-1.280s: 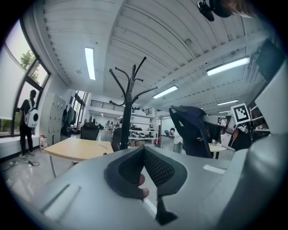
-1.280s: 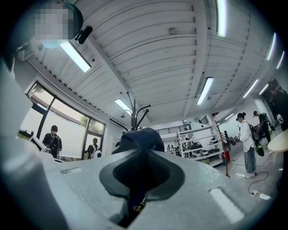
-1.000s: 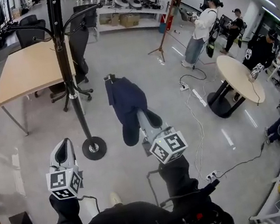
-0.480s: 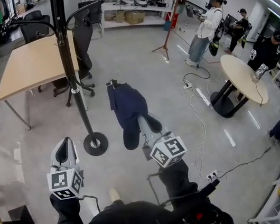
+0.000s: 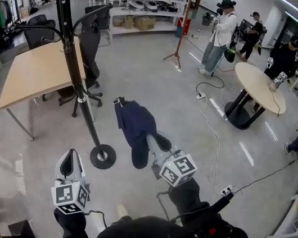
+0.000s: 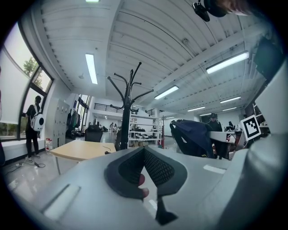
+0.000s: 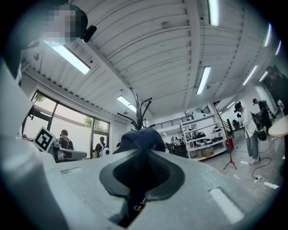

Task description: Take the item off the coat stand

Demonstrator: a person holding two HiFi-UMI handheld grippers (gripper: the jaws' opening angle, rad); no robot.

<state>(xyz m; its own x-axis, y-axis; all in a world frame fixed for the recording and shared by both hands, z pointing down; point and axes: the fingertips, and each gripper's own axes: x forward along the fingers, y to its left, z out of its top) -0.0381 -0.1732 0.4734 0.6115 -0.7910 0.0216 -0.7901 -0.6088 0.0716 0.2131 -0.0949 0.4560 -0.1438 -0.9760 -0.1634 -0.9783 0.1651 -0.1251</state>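
so the right gripper [image 5: 147, 137] stays clamped on the navy garment [image 5: 134, 121] and has dipped a little, well clear of the coat stand [image 5: 79, 88]; left gripper [image 5: 70, 156] closed, empty. basically done.

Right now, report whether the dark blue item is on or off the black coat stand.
Off. The dark blue fabric item hangs clamped in the right claw, clear of the black metal coat stand.
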